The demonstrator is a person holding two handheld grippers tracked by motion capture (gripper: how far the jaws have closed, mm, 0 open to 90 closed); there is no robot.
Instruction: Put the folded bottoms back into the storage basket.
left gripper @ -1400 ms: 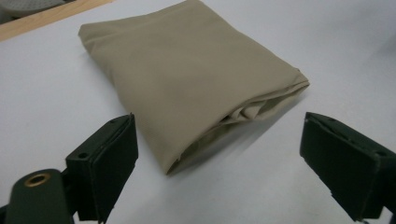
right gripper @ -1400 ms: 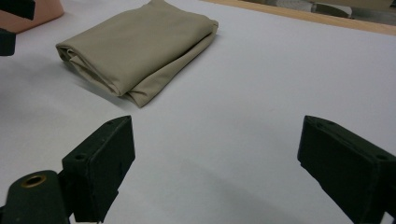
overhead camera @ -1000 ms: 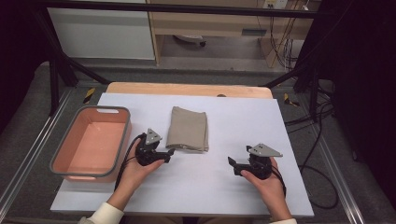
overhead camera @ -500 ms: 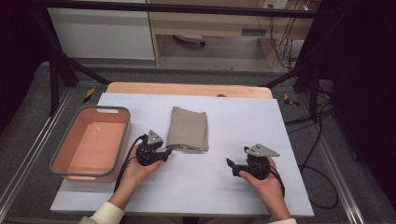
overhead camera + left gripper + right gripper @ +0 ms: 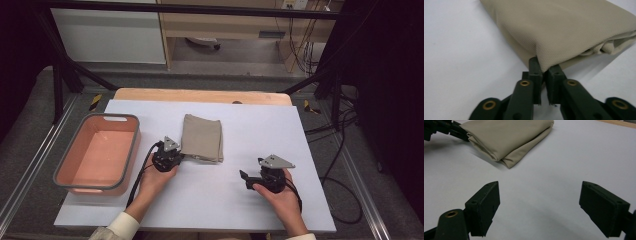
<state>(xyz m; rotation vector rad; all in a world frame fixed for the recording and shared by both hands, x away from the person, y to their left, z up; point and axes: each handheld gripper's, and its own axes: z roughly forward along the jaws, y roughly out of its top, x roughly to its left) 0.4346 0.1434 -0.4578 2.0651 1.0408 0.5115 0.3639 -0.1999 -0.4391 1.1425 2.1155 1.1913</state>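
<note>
A folded beige cloth [image 5: 202, 137] lies flat in the middle of the white table top [image 5: 260, 125]. My left gripper [image 5: 179, 157] is shut on the cloth's near left corner; in the left gripper view the jaws pinch the cloth's [image 5: 564, 27] edge, meeting at the left gripper's tips [image 5: 544, 70]. My right gripper [image 5: 243, 176] rests low over bare table to the cloth's right, open with nothing between its fingers [image 5: 486, 202]. The right gripper view shows the cloth [image 5: 506, 137] ahead and the left gripper [image 5: 461, 133] at its corner.
A salmon-pink tub with a grey rim [image 5: 127, 155] stands empty at the table's left. A wooden strip [image 5: 200, 95] runs along the far edge. Black frame legs and cables lie on the floor around the table.
My left gripper has edged toward the cloth's corner. My right gripper has shifted slightly left and toward the table's near edge.
</note>
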